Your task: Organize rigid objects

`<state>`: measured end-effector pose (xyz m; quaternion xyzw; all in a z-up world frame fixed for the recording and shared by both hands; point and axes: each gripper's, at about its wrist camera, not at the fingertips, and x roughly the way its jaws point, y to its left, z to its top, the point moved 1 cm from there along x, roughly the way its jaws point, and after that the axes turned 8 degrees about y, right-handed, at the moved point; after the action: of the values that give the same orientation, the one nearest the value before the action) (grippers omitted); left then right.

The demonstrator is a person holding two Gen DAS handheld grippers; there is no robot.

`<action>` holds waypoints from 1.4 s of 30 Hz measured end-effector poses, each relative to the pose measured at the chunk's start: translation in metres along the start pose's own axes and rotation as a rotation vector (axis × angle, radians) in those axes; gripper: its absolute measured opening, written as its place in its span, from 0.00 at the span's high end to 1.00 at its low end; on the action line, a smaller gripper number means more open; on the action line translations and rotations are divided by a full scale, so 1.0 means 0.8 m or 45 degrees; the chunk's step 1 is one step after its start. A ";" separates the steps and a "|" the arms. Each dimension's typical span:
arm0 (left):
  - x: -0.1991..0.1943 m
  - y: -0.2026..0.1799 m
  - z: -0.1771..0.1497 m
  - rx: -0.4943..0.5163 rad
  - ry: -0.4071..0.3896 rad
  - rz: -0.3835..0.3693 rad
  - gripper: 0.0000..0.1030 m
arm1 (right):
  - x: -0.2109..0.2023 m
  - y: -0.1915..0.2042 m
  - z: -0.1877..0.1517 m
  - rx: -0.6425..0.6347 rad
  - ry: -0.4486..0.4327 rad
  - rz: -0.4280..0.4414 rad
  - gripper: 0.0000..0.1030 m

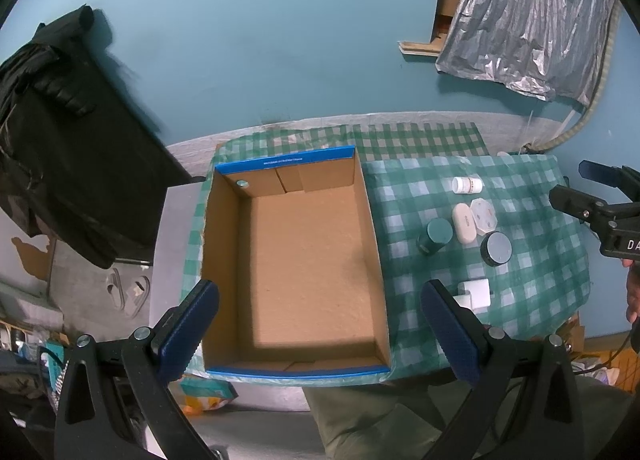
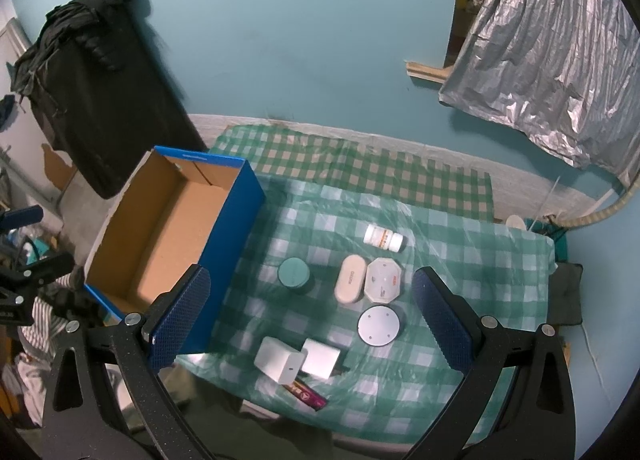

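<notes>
Against a teal wall, a worktop (image 2: 500, 260) under green checked plastic cloth carries an empty blue-sided cardboard box (image 1: 296, 260). I hold my left gripper (image 1: 320, 328) above it, fingers apart. My right gripper (image 2: 312, 320), fingers apart, hovers over small containers; a round grey puck (image 2: 378, 325) lies between them.

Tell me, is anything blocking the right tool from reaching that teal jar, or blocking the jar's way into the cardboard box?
Nothing visible blocks it. The right tool is open above the table, with bare checked cloth between it and the teal jar. The cardboard box stands open-topped and empty just left of the jar; only its blue side wall must be cleared.
</notes>
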<state>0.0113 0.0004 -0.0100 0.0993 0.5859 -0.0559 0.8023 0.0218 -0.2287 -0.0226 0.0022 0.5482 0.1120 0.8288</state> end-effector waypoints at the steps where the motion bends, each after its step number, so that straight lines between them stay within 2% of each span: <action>1: 0.000 0.000 0.000 0.002 -0.001 0.001 0.01 | 0.000 0.000 -0.001 0.001 0.000 0.001 0.01; 42: 0.002 -0.006 -0.004 0.027 0.012 0.021 0.01 | 0.003 -0.001 -0.009 -0.001 0.028 -0.005 0.01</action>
<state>0.0081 -0.0036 -0.0125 0.1129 0.5882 -0.0553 0.7989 0.0163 -0.2303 -0.0276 -0.0005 0.5570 0.1105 0.8231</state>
